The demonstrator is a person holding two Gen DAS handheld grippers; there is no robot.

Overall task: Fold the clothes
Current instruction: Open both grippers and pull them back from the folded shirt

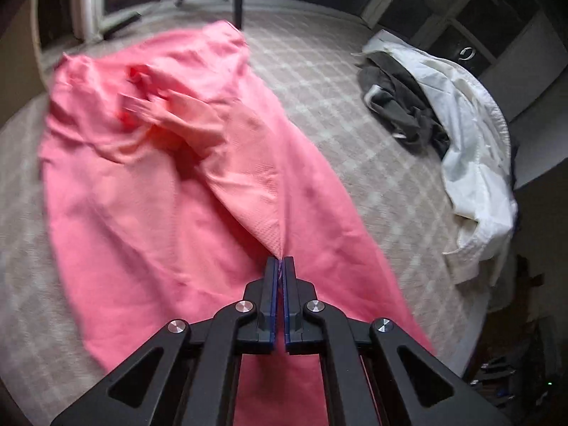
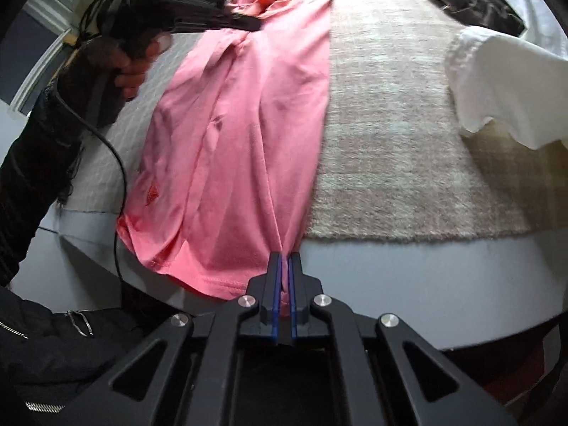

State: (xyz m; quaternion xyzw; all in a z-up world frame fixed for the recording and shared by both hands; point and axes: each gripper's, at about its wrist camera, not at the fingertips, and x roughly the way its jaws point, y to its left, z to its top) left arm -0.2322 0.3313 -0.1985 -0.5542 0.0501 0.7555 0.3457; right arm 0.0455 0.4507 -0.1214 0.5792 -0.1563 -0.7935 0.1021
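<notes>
Lying spread across a pale checked woven blanket (image 1: 355,135), the pink knit shirt (image 1: 149,184), its far end blurring in the left wrist view and its near end running under the gripper frame. Pinching a raised ridge of that pink fabric between nearly touching blue pads, the left gripper (image 1: 280,261). Clamping the shirt's hem at the blanket's near edge, the right gripper (image 2: 284,259), with a sliver of pink cloth showing between its pads. Showing a small emblem near the hem, too smeared for reading. Gripping the other tool at upper left, a hand (image 2: 136,60) in a black sleeve, partly hiding the collar. Sitting well apart at the right, 2 more garments: a crumpled white one (image 1: 472,163) and a dark grey one (image 1: 401,106), both cut off in the right wrist view.
</notes>
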